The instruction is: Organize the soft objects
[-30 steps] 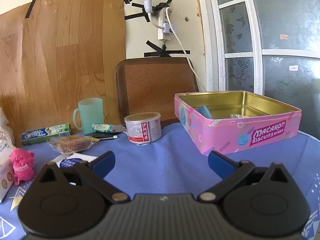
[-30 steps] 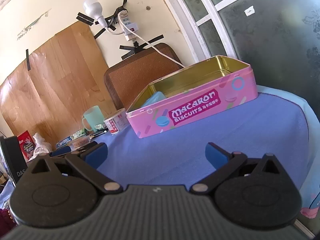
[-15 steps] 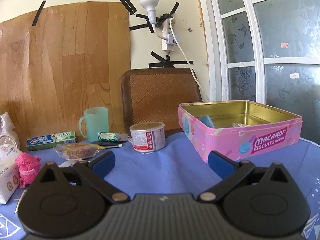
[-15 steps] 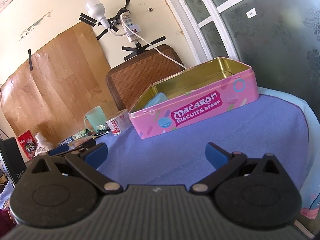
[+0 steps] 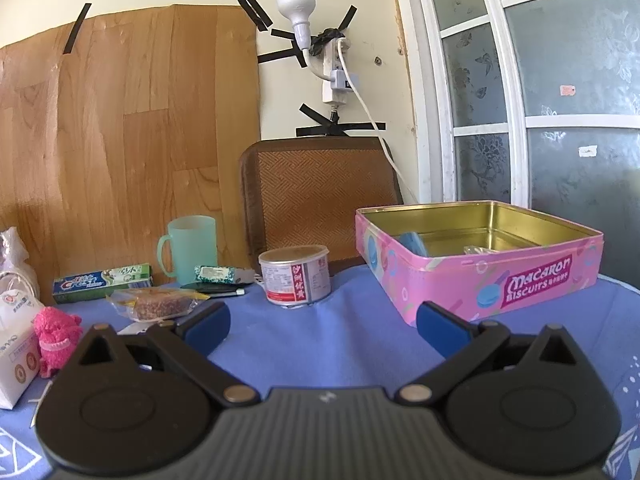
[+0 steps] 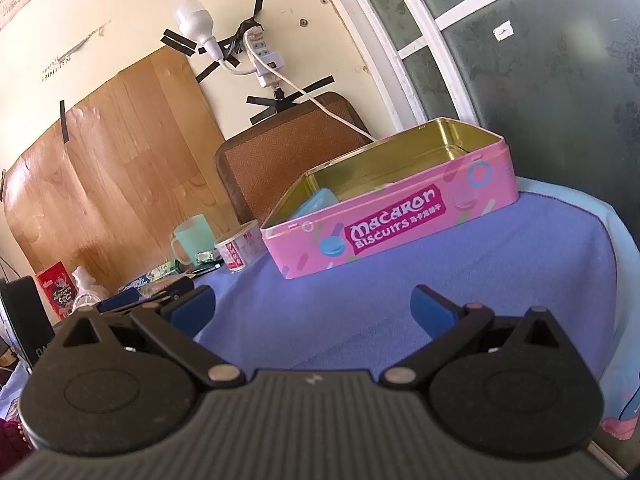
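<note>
An open pink biscuit tin [image 5: 536, 280] [image 6: 400, 224] stands on the blue tablecloth [image 5: 320, 344], right of centre. A light blue soft piece [image 5: 414, 242] [image 6: 316, 204] leans inside its left end. A fluffy pink toy [image 5: 56, 334] sits at the far left beside a white tissue pack [image 5: 14, 354]. My left gripper [image 5: 322, 322] is open and empty, hovering over bare cloth in front of the tin and a can. My right gripper [image 6: 312, 308] is open and empty too, low over the cloth, short of the tin's long side. The left gripper's blue finger [image 6: 120, 300] shows at the right view's left.
Along the back left stand a small can [image 5: 295, 274], a green mug [image 5: 191, 249], a toothpaste box [image 5: 102, 282], a wrapped snack bar [image 5: 158, 303] and a small green packet [image 5: 214, 274]. A brown chair back [image 5: 320, 192] rises behind the table. The table edge curves off at right [image 6: 616, 264].
Both views have shifted slightly: the left camera has tilted upward, so the table objects sit lower in frame. The right gripper drifted a little. Both grippers stayed open and empty.
</note>
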Demonstrator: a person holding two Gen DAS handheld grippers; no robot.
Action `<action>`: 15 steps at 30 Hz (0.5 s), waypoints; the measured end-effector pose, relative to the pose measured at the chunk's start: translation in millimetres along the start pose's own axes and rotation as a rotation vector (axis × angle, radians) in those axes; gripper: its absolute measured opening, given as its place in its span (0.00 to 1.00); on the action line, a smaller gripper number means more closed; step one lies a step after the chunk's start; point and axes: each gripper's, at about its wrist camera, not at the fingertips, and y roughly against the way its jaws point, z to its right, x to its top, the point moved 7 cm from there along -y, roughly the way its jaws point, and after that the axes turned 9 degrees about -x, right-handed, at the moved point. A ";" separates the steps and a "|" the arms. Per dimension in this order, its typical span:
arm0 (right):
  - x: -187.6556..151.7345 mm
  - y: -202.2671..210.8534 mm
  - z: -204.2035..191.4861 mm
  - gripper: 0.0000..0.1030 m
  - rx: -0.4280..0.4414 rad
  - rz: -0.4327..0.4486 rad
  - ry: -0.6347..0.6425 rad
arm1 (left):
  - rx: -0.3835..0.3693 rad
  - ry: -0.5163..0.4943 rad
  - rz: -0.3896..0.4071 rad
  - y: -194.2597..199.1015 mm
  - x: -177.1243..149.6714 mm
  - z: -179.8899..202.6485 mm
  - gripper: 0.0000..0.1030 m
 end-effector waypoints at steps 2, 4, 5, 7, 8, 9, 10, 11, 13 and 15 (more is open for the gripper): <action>1.0 0.6 0.6 1.00 0.002 0.003 0.001 | 0.011 0.005 -0.002 -0.3 -0.2 -1.4 1.00; 1.7 2.0 0.2 1.00 0.003 0.008 0.003 | 0.019 0.019 -0.005 -0.5 -0.3 -4.2 1.00; 2.0 3.0 -0.1 1.00 0.003 0.012 0.004 | 0.024 0.027 -0.006 -0.4 -0.3 -5.9 1.00; 3.0 4.4 0.1 1.00 0.003 0.019 0.007 | 0.031 0.036 -0.012 -0.4 -1.2 -8.1 1.00; 3.5 5.3 0.2 1.00 0.003 0.021 0.007 | 0.032 0.036 -0.015 -0.3 -1.6 -8.7 1.00; 3.8 6.1 0.2 1.00 0.004 0.023 0.008 | 0.032 0.034 -0.018 -0.1 -2.1 -8.4 1.00; 4.2 6.6 0.4 1.00 0.004 0.025 0.009 | 0.031 0.029 -0.021 0.1 -2.5 -7.7 1.00; 4.6 7.2 0.3 1.00 0.004 0.026 0.010 | 0.029 0.022 -0.025 0.2 -3.0 -7.0 1.00; 5.3 8.1 0.0 1.00 0.006 0.030 0.013 | 0.025 0.009 -0.031 0.6 -3.9 -5.2 1.00; 5.6 8.8 -1.0 1.00 0.008 0.033 0.018 | 0.021 0.005 -0.034 1.0 -4.5 -4.5 1.00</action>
